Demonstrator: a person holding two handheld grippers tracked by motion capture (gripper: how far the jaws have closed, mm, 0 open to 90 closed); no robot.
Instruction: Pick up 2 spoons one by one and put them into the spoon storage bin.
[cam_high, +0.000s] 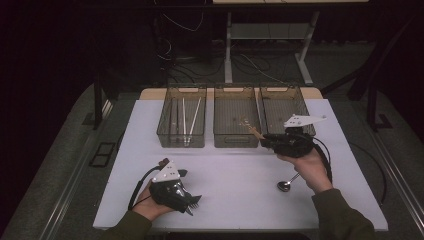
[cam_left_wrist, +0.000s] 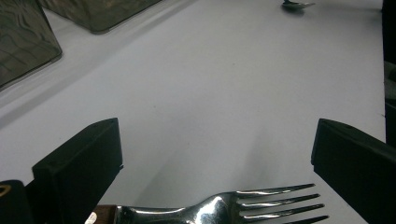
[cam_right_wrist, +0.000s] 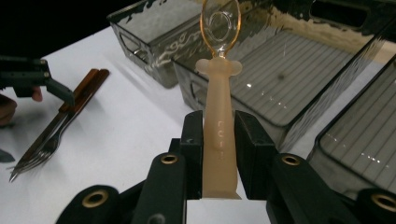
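- The right gripper (cam_right_wrist: 218, 140) has its two black jaws clamped on one plastic spoon (cam_right_wrist: 219, 98): a pale, matte, peach-coloured handle that widens to a small collar, topped by a clear amber oval bowl.
- In the high view this right gripper (cam_high: 265, 139) holds the spoon (cam_high: 250, 127) over the near edge of the middle bin (cam_high: 235, 135), with the bowl pointing into that bin.
- The left gripper (cam_left_wrist: 217, 163) stands wide open, its two blocky black jaws far apart and low over the table (cam_left_wrist: 210, 84), well in front of the middle bin and to its left.
- One shiny steel fork (cam_left_wrist: 261, 205) with four tines and a brown wooden handle lies between those jaws, touching neither jaw as far as can be seen.
- The right gripper view shows a second piece with a like brown handle (cam_right_wrist: 86, 88) lying just beside the fork; I cannot tell what kind it is.
- There are three bins, all of smoky translucent plastic, rectangular, with ribbed floors, side by side; the left bin (cam_high: 165, 131) holds thin pale sticks (cam_high: 192, 117).
- One metal spoon (cam_high: 286, 184) with a round, glossy bowl lies on the white table in front of the middle bin, to its right.
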